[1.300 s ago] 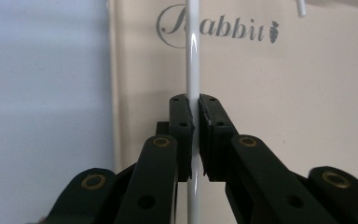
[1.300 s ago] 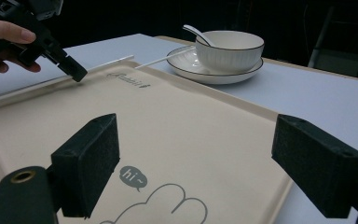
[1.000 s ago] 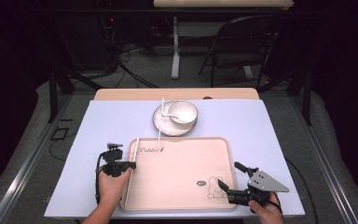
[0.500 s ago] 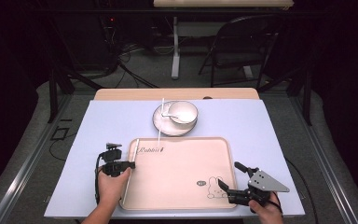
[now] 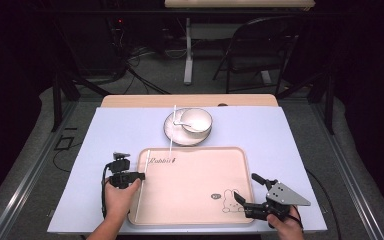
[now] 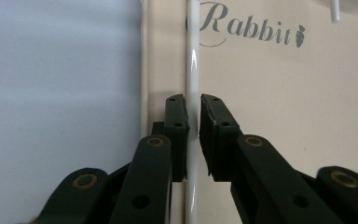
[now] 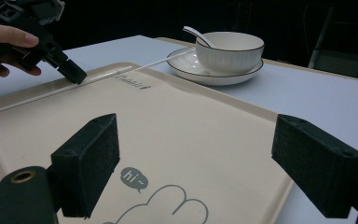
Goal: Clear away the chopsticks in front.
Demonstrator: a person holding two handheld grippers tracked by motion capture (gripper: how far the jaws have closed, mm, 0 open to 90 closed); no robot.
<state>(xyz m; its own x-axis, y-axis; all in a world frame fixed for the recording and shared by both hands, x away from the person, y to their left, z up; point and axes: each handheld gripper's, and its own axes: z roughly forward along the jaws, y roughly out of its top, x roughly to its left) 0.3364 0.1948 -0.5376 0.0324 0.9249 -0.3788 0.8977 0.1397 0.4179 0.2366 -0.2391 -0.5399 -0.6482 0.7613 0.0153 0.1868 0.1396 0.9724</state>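
The left claw (image 5: 141, 176) sits at the left rim of the beige tray (image 5: 195, 200), its jaws nearly together around a thin white stick (image 6: 193, 79). They have just been opening a little, and a slight gap shows beside the stick. The stick lies along the tray's left edge. The right claw (image 5: 245, 192) rests spread wide and empty at the tray's right side. Beyond the tray, a bowl (image 5: 196, 120) with a spoon (image 7: 195, 34) stands on a plate (image 5: 172, 132) on the tabletop (image 5: 110, 130), a second stick (image 5: 173, 127) leaning across the plate.
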